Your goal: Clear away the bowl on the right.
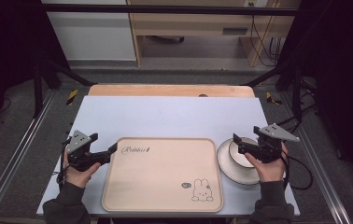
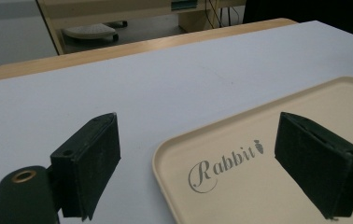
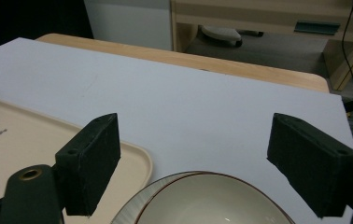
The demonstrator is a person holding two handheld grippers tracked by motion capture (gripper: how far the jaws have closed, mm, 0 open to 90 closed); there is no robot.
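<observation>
While both tools (image 1: 111, 150) (image 1: 236, 144) gape holding nothing, the Rabbit tray (image 1: 163, 175) lies bare at lower centre; a bowl (image 1: 241, 151) nests in the plate (image 1: 226, 164) at lower right.

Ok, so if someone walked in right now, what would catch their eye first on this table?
Probably the big beige tray in the middle of the white table, with "Rabbit" lettering and a little bunny drawing in its near right corner. Next, the bowl sitting on a plate just right of the tray, with the open right gripper over it, and the open left gripper at the tray's left edge.
</observation>
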